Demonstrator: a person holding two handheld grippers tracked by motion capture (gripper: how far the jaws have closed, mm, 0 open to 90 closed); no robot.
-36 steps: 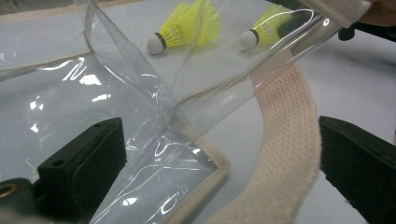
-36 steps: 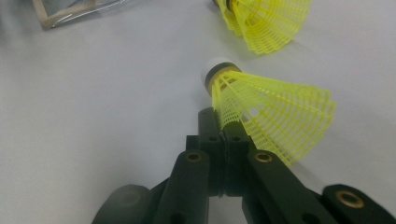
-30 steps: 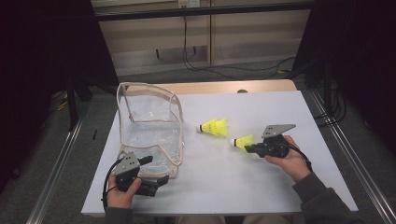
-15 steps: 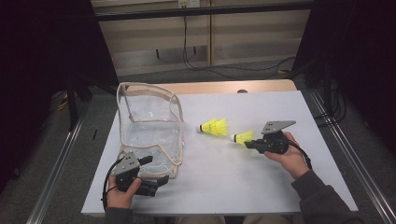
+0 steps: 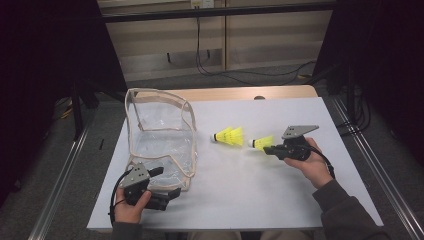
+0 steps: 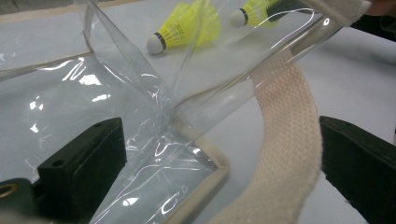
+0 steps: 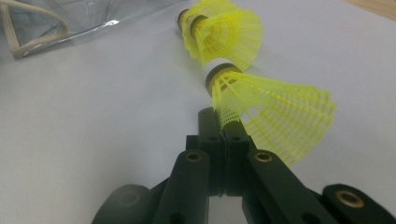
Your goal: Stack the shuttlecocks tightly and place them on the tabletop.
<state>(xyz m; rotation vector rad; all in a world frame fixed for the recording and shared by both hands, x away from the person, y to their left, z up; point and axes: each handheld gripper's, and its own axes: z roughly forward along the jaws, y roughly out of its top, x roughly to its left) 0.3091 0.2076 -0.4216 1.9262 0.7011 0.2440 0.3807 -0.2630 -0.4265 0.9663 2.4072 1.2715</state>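
A clear plastic bag [image 5: 160, 132] with beige trim stands open at the table's left. My left gripper [image 5: 169, 183] is open at the bag's near corner, and in the left gripper view [image 6: 222, 154] the bag's corner [image 6: 201, 158] and beige strap [image 6: 285, 154] lie between its wide jaws. My right gripper [image 5: 267, 148] is shut on the skirt of a yellow shuttlecock [image 5: 261, 142], held just above the table. In the right gripper view [image 7: 219, 122] the held shuttlecock [image 7: 266, 105] points away. A second yellow shuttlecock [image 5: 227, 136] [image 7: 222, 30] lies on the table just beyond it.
The white table top [image 5: 240, 200] has bare room between the two hands and at the right. A wooden strip [image 5: 230, 93] runs along its far edge. Cables [image 5: 215, 70] hang behind, and metal rails [image 5: 372, 170] flank both sides.
My right gripper has carried its shuttlecock a little up and away from the near edge. The left gripper and the bag have stayed put.
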